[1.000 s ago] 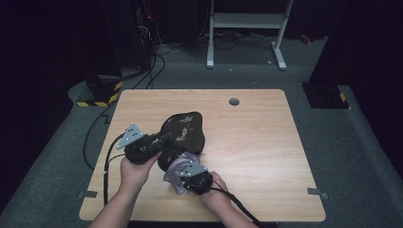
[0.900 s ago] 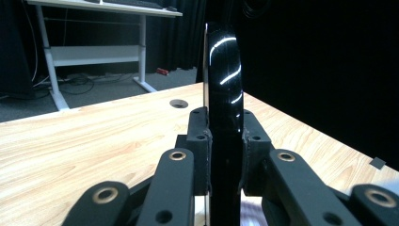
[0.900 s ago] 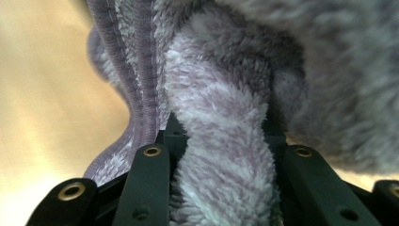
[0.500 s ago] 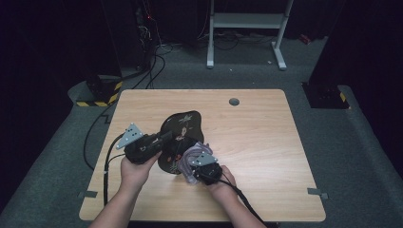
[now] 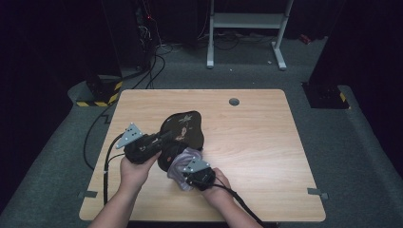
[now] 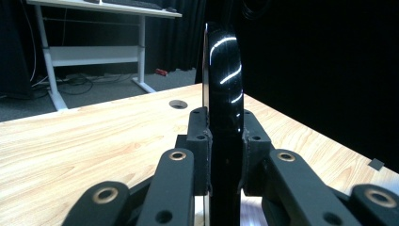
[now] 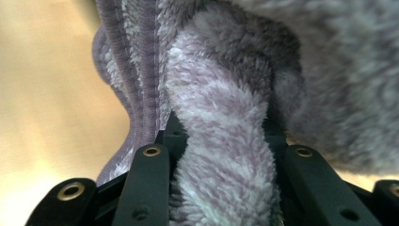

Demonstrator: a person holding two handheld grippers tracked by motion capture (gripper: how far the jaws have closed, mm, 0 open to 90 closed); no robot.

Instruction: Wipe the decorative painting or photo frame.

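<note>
Tray (image 5: 183, 126) stands on edge, clamped in left claw (image 5: 164, 140); right claw (image 5: 187, 164) pinches fluffy cloth (image 5: 183, 159) against it.

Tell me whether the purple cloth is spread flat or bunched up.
Bunched up. The purple cloth is gathered into a thick fold between the right gripper jaws, and lies crumpled against the black plate in the high view.
</note>
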